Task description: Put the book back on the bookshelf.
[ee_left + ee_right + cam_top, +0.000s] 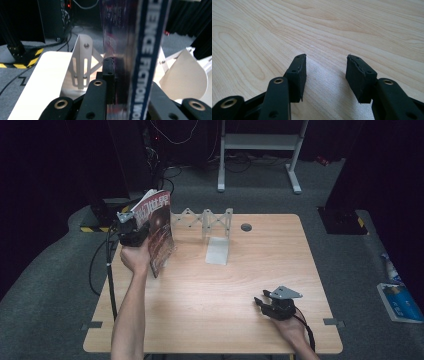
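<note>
Between the left claw's (pixel 120 82) pads: the upright magazine (pixel 140 50).

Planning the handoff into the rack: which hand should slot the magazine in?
Left. Its gripper already clamps the magazine upright beside the rack; the right gripper rests open, far off.

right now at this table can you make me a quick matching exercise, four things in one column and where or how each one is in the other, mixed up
Things:
1. magazine
2. right gripper
3. white folding rack
4. left gripper

States:
A. resting on the bare wood at the near right of the table, jaws apart, nothing between them
B. standing at the far edge, with a flat plate lying on the wood
C. held upright above the table's left side
D. clamped shut on printed pages

Pairs: 1-C, 2-A, 3-B, 4-D
</note>
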Demonstrator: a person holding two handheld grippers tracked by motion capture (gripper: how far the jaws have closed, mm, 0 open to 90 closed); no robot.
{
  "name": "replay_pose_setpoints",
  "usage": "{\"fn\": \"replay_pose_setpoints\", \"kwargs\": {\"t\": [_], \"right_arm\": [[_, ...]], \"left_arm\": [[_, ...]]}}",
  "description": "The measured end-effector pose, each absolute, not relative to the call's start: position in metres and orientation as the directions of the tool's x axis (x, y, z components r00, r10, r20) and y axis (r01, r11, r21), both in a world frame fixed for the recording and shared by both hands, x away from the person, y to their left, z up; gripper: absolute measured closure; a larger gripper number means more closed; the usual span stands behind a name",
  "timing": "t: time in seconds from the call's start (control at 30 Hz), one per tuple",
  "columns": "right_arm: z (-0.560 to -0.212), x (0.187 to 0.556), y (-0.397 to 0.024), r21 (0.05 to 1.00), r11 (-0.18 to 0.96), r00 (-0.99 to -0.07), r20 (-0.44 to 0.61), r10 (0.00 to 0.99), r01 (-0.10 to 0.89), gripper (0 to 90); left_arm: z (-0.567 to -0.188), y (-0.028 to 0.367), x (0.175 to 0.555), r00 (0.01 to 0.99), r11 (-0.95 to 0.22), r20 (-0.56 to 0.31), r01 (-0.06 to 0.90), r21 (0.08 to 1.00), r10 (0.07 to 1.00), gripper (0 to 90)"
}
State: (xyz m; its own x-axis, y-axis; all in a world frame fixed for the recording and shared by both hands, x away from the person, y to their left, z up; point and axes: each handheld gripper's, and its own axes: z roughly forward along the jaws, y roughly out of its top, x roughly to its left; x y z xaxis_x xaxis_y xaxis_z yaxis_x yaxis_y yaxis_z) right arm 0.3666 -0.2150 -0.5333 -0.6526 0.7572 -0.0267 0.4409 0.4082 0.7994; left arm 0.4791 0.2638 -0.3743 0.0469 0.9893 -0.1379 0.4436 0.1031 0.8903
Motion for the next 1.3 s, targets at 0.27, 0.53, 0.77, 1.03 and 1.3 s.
{"fn": "replay_pose_setpoints", "kwargs": {"t": [0.27,0.53,0.77,1.03,1.3], "right_arm": [[-0.533,0.366,-0.215,0.799,0.408,-0.654,-0.024,0.756,0.441,50.9],[-0.533,0.366,-0.215,0.799,0.41,-0.656,-0.026,0.754,0.439,50.9],[-0.533,0.366,-0.215,0.799,0.41,-0.657,-0.026,0.754,0.439,50.9],[-0.533,0.366,-0.215,0.799,0.41,-0.656,-0.025,0.754,0.44,50.8],[-0.533,0.366,-0.214,0.799,0.408,-0.655,-0.023,0.755,0.442,50.6]], "left_arm": [[-0.371,0.26,0.482,0.065,0.033,-0.078,0.521,0.853,0.995,82.2],[-0.364,0.26,0.485,0.082,0.01,-0.074,0.601,0.799,0.994,82.1],[-0.36,0.263,0.486,0.096,-0.002,-0.081,0.657,0.754,0.992,82.0],[-0.355,0.27,0.489,0.095,0.003,-0.102,0.718,0.696,0.99,81.7],[-0.354,0.268,0.485,0.103,0.02,-0.126,0.694,0.719,0.987,83.6]]}}
